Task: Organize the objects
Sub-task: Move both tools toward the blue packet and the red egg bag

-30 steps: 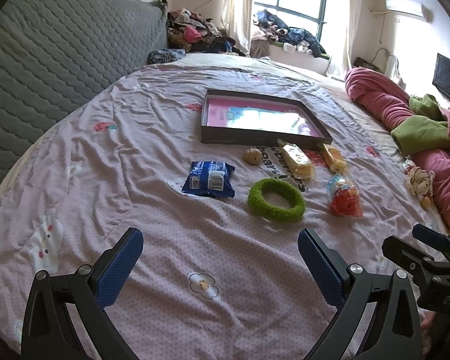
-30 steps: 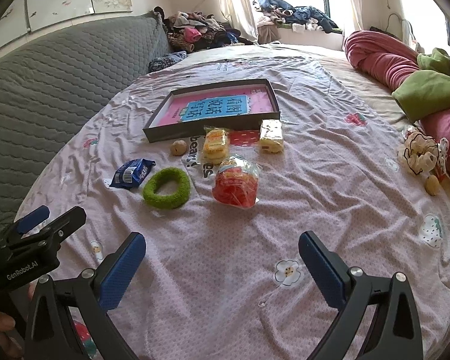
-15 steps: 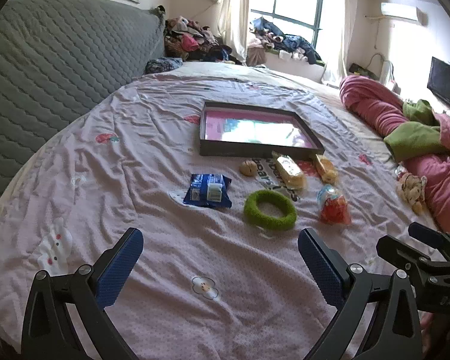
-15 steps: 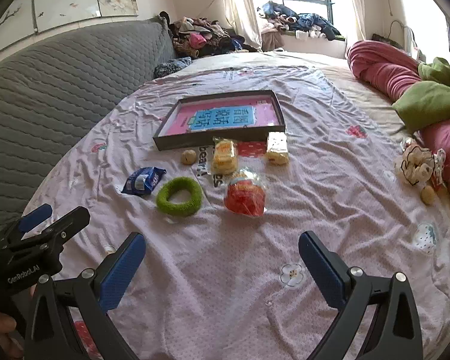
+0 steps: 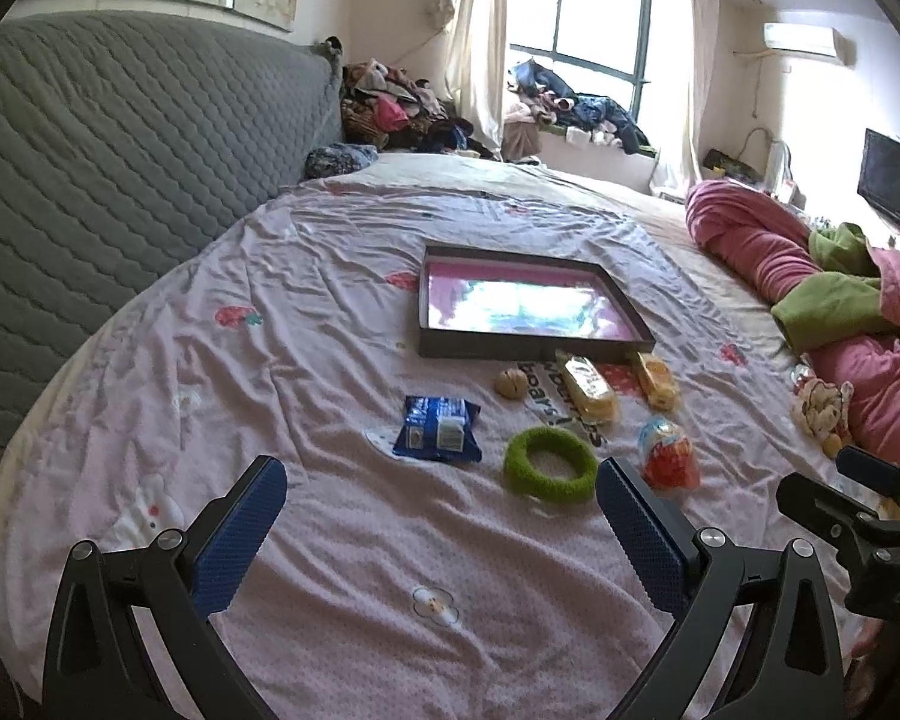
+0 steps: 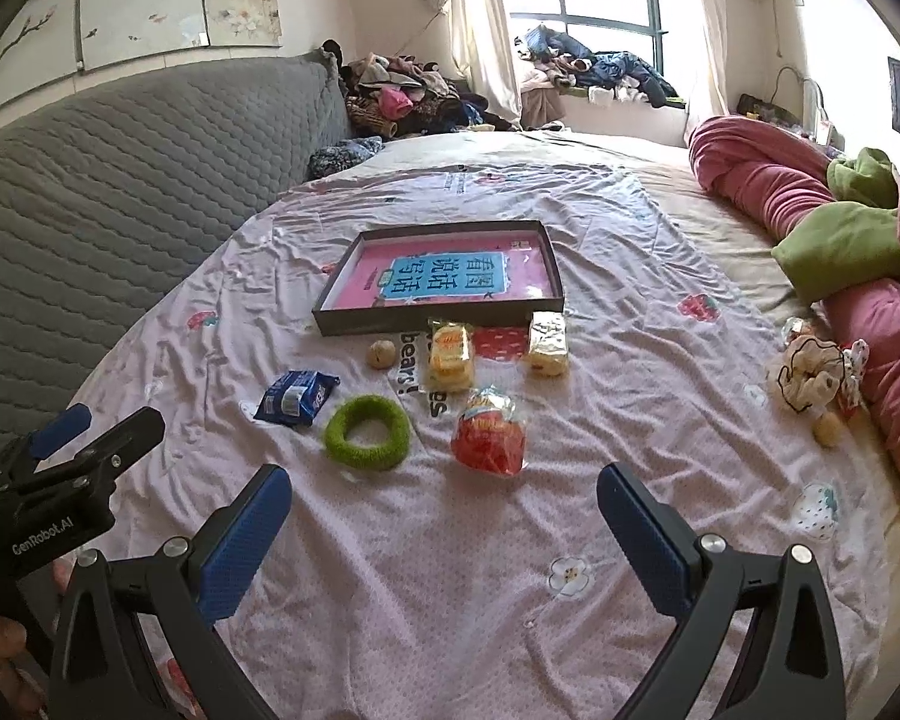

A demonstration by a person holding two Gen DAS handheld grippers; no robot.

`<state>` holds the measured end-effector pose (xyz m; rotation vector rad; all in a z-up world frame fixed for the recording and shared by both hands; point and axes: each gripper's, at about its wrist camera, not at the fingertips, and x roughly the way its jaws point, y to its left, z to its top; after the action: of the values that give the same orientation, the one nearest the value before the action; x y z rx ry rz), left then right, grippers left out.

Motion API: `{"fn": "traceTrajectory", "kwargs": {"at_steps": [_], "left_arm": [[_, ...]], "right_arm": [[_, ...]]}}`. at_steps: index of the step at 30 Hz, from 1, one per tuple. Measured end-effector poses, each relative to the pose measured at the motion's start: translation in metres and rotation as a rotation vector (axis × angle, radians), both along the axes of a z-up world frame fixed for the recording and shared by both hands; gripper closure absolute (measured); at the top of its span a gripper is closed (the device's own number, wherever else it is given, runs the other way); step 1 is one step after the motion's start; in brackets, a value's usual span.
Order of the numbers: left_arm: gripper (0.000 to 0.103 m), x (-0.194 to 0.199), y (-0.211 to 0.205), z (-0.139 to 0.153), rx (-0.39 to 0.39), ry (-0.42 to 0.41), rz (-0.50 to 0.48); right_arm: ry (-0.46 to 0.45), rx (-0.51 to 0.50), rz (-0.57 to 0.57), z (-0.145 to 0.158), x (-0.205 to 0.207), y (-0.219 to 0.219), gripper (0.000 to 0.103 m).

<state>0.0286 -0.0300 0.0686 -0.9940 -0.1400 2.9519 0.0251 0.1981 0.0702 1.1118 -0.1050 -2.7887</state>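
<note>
Both tongs (image 5: 441,531) (image 6: 444,531) agape, snacks (image 6: 487,438) ahead, apart.

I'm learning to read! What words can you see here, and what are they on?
"看图说话写话": pink book in the dark tray, upside down.
"GenRobot.AI": left gripper body.
"bears!": bedsheet print, partly covered.
Blue snack packet: too blurred.

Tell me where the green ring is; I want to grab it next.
The green ring lies on the bedspread, left of centre in the right wrist view, between the blue packet and the red snack bag.
</note>
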Motion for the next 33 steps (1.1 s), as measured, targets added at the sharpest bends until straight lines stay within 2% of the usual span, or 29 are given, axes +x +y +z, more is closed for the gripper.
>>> {"fn": "traceTrajectory", "kwargs": {"at_steps": [21,33], "left_arm": [[0.000,-0.044,0.004,0.014,0.000,-0.018,-0.019],[0.000,-0.077,0.009,0.008,-0.013,-0.043,-0.021]], "right_arm": [[-0.011,-0.006,0.008,0.013,-0.035,0.000,0.000],[-0.042,0.002,0.021,0.001,-0.062,-0.001,0.000]]}}
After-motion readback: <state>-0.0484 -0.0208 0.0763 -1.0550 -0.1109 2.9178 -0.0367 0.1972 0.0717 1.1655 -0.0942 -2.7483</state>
